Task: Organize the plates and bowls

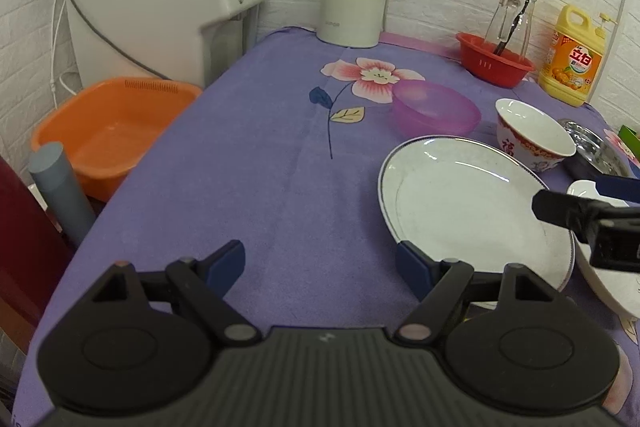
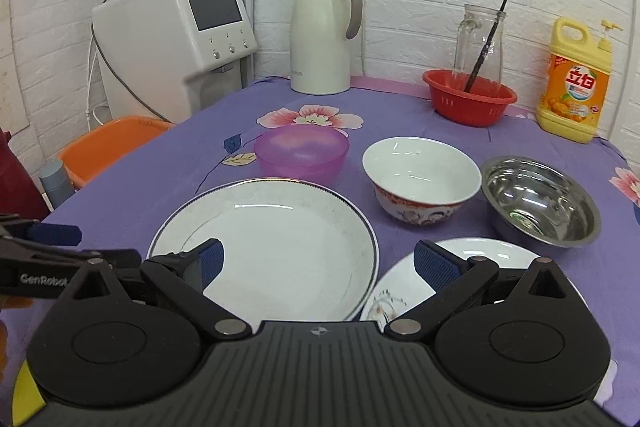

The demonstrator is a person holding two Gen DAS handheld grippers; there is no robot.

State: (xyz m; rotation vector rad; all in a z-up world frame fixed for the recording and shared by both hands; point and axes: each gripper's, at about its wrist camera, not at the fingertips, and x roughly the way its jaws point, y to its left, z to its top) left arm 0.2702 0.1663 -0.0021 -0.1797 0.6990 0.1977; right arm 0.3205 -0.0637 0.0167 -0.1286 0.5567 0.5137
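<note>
A large white plate (image 2: pixel 280 247) with a thin dark rim lies on the purple cloth, and a smaller printed plate (image 2: pixel 396 295) rests partly under its right edge. Behind them stand a purple plastic bowl (image 2: pixel 302 151), a white bowl with a red pattern (image 2: pixel 420 179) and a steel bowl (image 2: pixel 540 203). My right gripper (image 2: pixel 322 259) hangs open above the near part of the large plate, gripping nothing. My left gripper (image 1: pixel 320 263) is open over bare cloth, its right fingertip beside the near-left rim of the large plate (image 1: pixel 472 203). The right gripper (image 1: pixel 572 195) shows at that view's right edge.
An orange basin (image 1: pixel 108 131) and a grey cylinder (image 1: pixel 60 183) sit off the table's left side. At the back stand a white water dispenser (image 2: pixel 172 39), a cream thermos jug (image 2: pixel 320 39), a red basket (image 2: pixel 468 99) holding a glass carafe, and a yellow detergent bottle (image 2: pixel 576 87).
</note>
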